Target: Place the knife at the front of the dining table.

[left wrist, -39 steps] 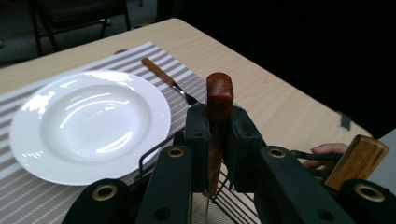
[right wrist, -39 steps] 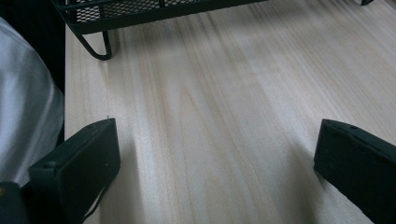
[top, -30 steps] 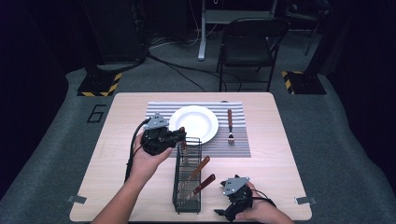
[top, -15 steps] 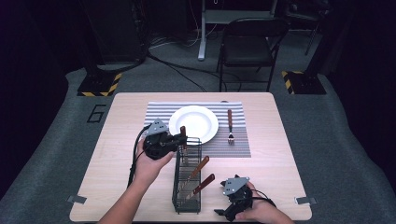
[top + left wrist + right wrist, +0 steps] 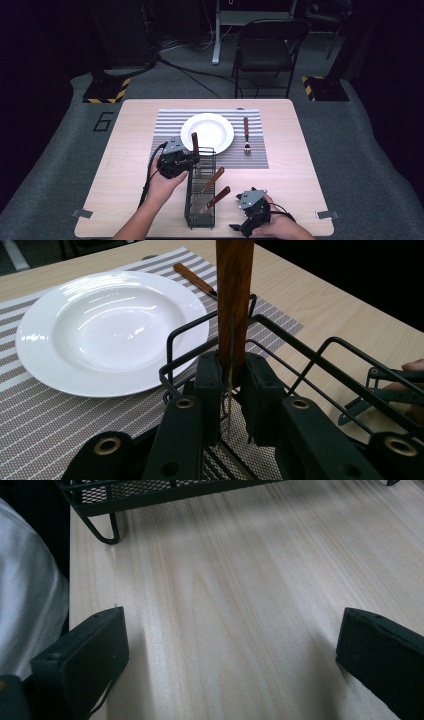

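Dark room, grey carpet; a black folding chair and floor cables beyond the wooden table

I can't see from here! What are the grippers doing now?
Left gripper shut on wooden handle, upright over the black rack. Right gripper open, above bare table. Plate and fork on the mat.

A: right gripper status?
B: jaws wide apart, nothing between, just bare wooden table
A: anything else?
B: black wire basket foot and mesh base at top edge, white sleeve far left
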### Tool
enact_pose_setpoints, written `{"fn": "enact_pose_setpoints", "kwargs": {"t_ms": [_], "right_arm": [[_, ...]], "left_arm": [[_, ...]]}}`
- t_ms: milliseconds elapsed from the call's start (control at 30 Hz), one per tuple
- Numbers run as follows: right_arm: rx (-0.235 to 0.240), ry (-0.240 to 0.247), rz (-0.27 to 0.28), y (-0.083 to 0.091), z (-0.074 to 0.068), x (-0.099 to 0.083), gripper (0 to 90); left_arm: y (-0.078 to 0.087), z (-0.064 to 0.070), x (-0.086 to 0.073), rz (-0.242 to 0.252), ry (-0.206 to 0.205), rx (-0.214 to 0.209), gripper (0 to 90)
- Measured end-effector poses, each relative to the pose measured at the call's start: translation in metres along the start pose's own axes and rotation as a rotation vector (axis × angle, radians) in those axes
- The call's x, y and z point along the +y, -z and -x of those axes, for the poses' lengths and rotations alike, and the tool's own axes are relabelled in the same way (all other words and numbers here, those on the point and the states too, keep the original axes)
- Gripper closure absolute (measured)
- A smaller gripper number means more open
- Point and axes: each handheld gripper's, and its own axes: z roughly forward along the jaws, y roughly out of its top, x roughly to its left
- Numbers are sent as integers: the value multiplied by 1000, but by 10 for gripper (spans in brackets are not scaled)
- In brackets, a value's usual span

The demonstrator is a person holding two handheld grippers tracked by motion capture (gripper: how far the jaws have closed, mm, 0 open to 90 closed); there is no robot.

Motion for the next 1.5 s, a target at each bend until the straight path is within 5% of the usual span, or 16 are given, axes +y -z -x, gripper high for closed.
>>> {"fn": "enact_pose_setpoints", "kwargs": {"t_ms": [1500], "right_arm": [[-2, -1, -1, 0, 0, 0, 0]], "left_arm": [[29, 6, 37, 20, -17, 2, 795]]}}
